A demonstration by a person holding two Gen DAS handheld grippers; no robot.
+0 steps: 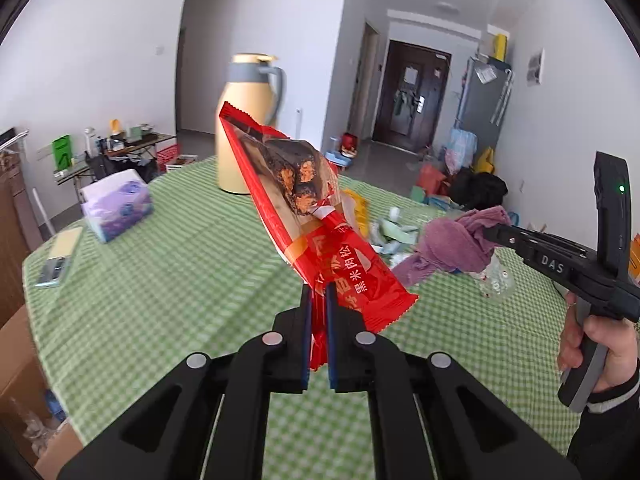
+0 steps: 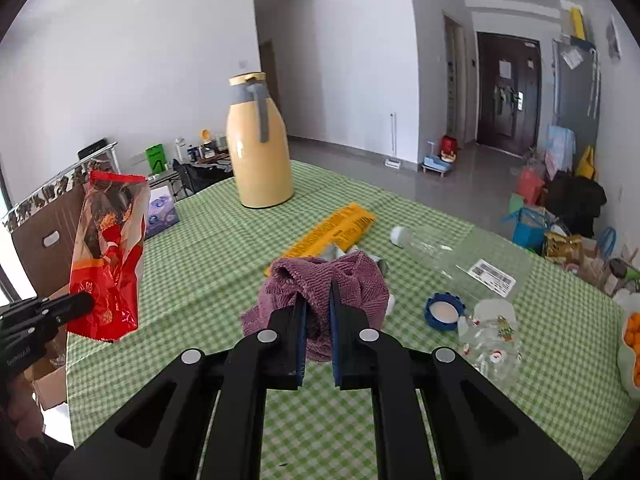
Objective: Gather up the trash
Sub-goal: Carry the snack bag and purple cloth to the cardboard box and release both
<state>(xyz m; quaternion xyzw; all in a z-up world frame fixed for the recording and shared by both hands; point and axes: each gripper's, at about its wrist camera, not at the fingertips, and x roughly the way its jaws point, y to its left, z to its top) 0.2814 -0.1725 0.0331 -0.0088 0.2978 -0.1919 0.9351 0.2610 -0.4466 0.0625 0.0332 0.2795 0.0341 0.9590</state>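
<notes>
My left gripper (image 1: pixel 319 292) is shut on a red snack wrapper (image 1: pixel 316 232) and holds it upright above the green checked table (image 1: pixel 180 264). The wrapper also shows in the right wrist view (image 2: pixel 108 256), at the table's left edge. My right gripper (image 2: pixel 318 292) is shut on a purple cloth (image 2: pixel 320 284), which also shows in the left wrist view (image 1: pixel 456 244). More trash lies on the table: a yellow wrapper (image 2: pixel 332 232), a clear plastic bottle (image 2: pixel 432 248), a blue cap (image 2: pixel 444 312) and a crumpled clear cup (image 2: pixel 492 336).
A tall beige thermos jug (image 2: pixel 260 152) stands at the table's far side. A tissue box (image 1: pixel 116 204) and a small device (image 1: pixel 54 270) lie on the left. A cardboard box (image 2: pixel 48 240) stands beside the table. A bowl of orange fruit (image 2: pixel 632 344) is at the right edge.
</notes>
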